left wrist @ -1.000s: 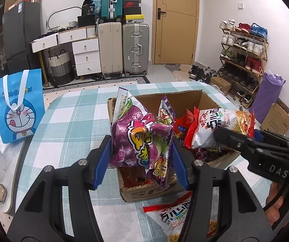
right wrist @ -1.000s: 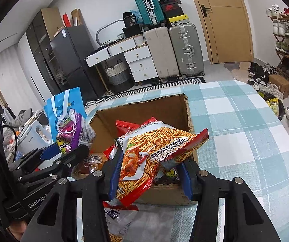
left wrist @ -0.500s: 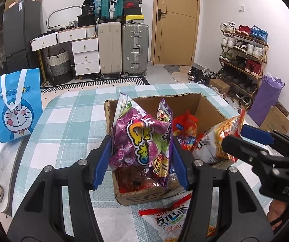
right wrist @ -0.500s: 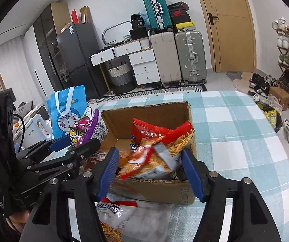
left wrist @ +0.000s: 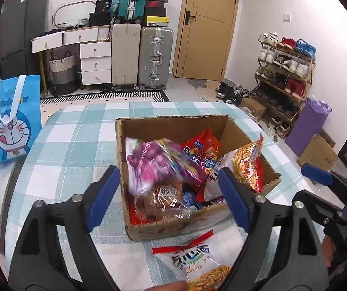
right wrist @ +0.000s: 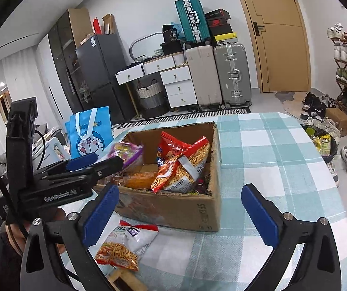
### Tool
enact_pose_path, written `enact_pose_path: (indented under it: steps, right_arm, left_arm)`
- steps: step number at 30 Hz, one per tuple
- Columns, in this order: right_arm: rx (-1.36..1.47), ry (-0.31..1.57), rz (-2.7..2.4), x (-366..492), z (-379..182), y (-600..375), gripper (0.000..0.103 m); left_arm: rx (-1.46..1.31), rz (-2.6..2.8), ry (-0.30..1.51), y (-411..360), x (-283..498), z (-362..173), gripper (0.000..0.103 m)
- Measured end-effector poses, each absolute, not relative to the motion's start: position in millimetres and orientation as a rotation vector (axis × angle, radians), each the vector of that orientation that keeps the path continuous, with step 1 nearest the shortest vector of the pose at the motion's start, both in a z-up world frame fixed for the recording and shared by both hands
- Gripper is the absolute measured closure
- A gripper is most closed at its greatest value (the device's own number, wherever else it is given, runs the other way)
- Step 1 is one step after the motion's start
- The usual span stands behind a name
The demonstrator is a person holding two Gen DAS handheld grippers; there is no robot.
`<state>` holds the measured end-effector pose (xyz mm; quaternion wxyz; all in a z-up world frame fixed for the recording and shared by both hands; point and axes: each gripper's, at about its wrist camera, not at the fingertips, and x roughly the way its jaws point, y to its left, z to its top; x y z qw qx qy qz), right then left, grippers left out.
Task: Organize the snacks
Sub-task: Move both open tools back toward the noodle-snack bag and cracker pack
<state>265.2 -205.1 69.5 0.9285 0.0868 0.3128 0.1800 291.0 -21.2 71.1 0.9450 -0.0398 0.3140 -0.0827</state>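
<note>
Box is plain matt cardboard, a bit rough at the rim. Snack bags inside it are shiny crinkly plastic film. Bench under the box wears soft checked cloth.

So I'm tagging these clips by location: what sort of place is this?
Most likely a home, an entry or living area used for storage. Suitcases stand by a door, a loaded shoe rack lines the wall, and a snack box sits on a checked tablecloth.
</note>
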Motion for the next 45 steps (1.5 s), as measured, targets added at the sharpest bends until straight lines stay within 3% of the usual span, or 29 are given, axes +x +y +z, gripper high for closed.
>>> enact_pose_path:
  steps: [4,6,23,45]
  right_arm:
    - [0.188,0.653,0.383,253,68,-212,0.001]
    - [0.176,0.655,0.386,248,68,-212,0.001]
    - [0.086,0.733,0.402,214,62,-199,0.001]
    - [-0.006,0.875,0.385,215,45,-176,0.001]
  left_arm:
    - [-0.083,-0.191,0.650,-19,279,75,0.012]
    - [-0.070,-0.191,0.636,-19,268,78,0.000]
    - [0.033,-0.164,0.628,-17,174,79,0.000]
    - [-0.007,-0.093,0.759,11,169,46,0.000]
